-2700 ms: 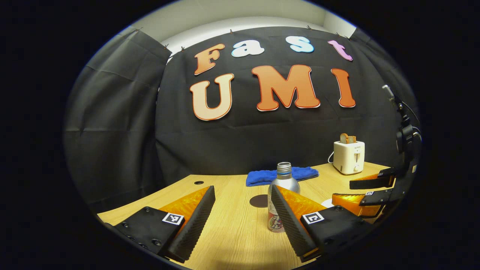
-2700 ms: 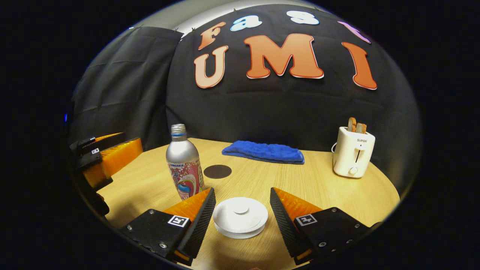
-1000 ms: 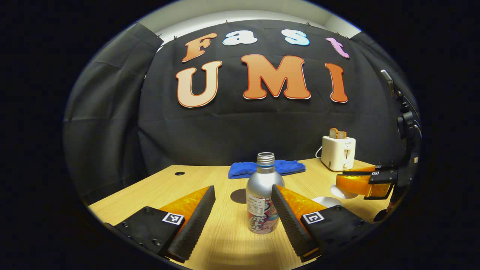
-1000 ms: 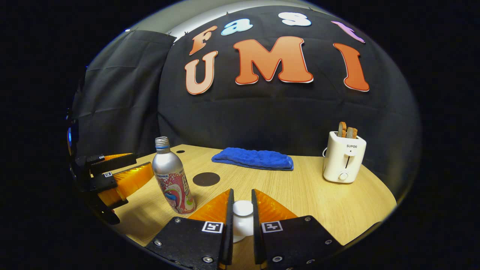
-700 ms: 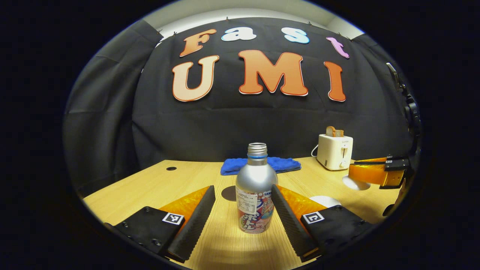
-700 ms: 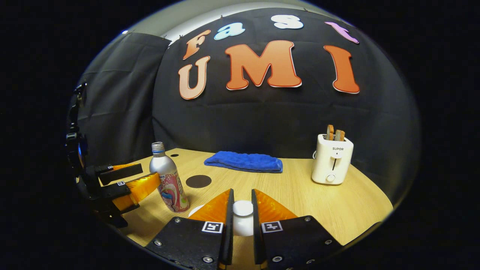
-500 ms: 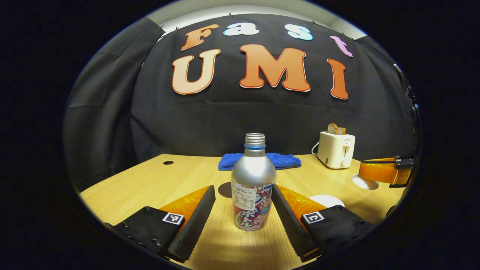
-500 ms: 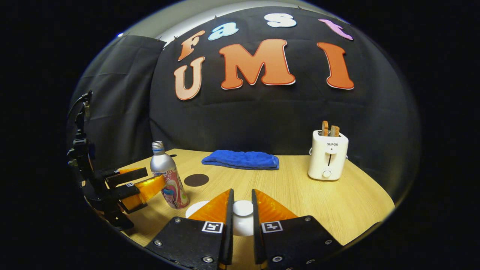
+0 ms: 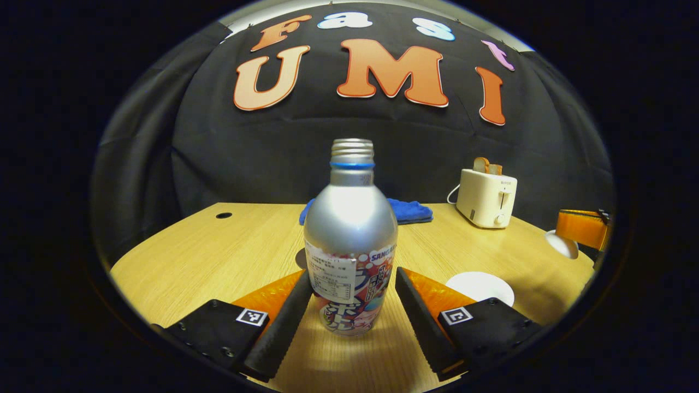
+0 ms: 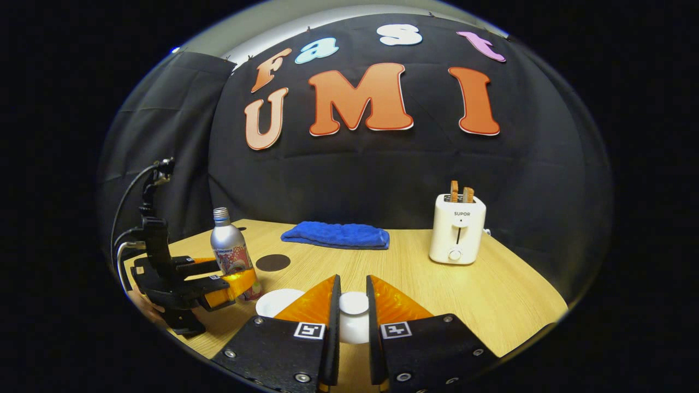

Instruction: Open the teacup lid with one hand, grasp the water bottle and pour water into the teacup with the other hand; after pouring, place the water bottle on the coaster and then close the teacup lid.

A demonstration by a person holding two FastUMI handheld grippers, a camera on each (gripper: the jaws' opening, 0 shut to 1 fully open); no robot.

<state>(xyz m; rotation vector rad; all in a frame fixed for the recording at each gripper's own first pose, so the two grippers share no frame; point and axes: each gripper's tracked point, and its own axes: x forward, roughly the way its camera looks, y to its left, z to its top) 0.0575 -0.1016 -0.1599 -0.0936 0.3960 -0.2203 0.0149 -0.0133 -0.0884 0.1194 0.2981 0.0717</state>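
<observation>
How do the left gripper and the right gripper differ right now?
The left gripper is open, its fingers either side of the water bottle that stands on the table; the right gripper is shut on the teacup lid. The left sits low by the table; the right holds the lid off the teacup. Both have orange-backed fingers.

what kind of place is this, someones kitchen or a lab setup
Most likely a staged recording booth, not a real kitchen: black cloth walls off a lone wooden table set with a toaster, a blue towel and a water bottle.
</observation>
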